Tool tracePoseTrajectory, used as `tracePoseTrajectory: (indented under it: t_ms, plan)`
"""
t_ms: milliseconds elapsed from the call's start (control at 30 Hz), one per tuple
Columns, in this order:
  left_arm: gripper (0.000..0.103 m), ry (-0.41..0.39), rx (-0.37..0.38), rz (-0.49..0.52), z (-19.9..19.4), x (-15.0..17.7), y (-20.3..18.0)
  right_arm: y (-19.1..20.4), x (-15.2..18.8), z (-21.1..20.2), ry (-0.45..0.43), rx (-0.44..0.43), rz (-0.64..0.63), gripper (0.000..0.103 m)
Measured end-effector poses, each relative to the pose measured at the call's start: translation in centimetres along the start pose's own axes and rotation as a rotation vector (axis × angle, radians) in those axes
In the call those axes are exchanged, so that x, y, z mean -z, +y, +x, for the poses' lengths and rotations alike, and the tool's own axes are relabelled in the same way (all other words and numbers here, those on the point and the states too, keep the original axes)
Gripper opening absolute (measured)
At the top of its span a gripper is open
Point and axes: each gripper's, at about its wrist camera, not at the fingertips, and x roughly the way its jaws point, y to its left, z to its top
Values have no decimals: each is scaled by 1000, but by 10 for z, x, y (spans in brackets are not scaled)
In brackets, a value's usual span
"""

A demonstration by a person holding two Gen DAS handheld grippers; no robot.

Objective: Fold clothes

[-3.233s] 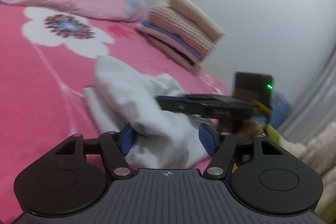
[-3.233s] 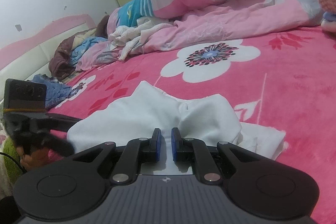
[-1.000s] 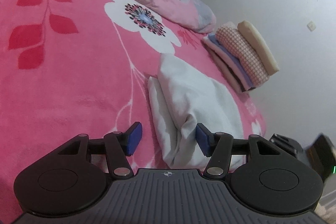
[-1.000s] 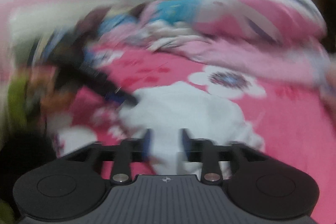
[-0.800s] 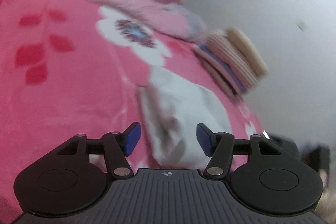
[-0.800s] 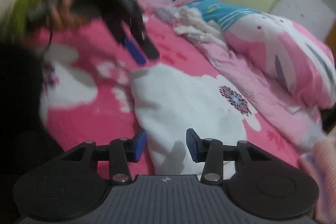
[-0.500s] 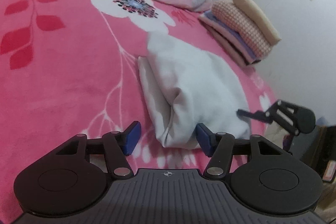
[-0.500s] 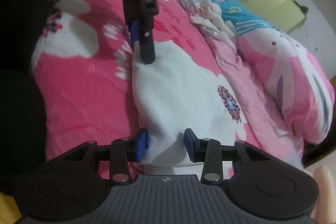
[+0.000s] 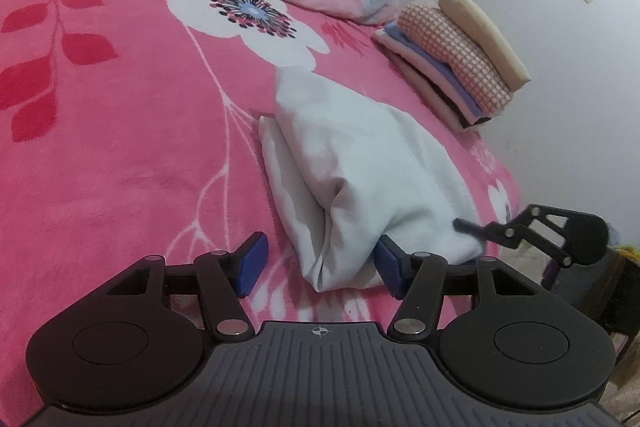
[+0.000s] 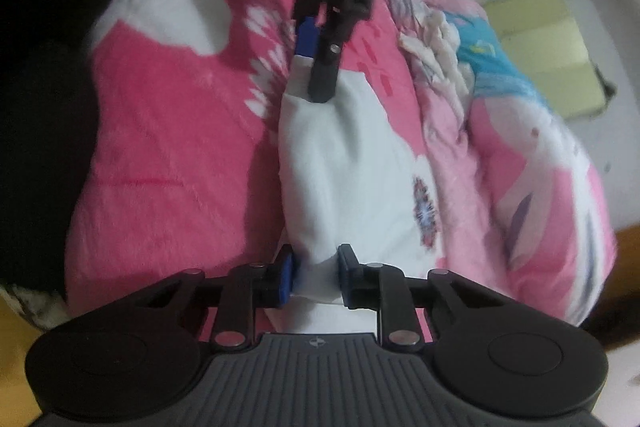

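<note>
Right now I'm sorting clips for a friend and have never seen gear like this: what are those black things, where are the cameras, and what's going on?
No robot here: a person holds a hand-held clamp in each hand, each carrying a camera that looks along its two blue-padded fingers. On the pink flowered blanket lies a folded white garment. The left gripper stands open around one end of it. The right gripper is closing at the other end, with white cloth between its pads. A stack of folded clothes sits by the wall.

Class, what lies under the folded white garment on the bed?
The white garment rests on the pink floral blanket. Whatever lies beneath its folds is covered.
</note>
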Motion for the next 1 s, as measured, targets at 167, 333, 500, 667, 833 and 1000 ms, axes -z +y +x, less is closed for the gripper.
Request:
tracePoseTrajectory:
  t_ms: [167, 333, 500, 667, 833, 1000]
  plan:
    - [59, 13, 2, 9, 1, 0, -1, 40, 11, 4, 13, 72, -236, 24]
    - [59, 19, 1, 16, 1, 0, -1, 47, 20, -1, 20, 137, -278, 27]
    - [59, 16, 6, 6, 1, 0, 1, 23, 27, -31, 22, 64, -50, 33]
    - [59, 5, -4, 11, -5, 3, -1, -27, 33, -61, -114, -50, 440, 33]
    - [59, -88, -53, 76, -33, 7, -18, -49, 34, -41, -224, -89, 771, 30]
    - [52, -200, -62, 297, -53, 4, -63, -57, 41, -18, -259, -110, 992, 22]
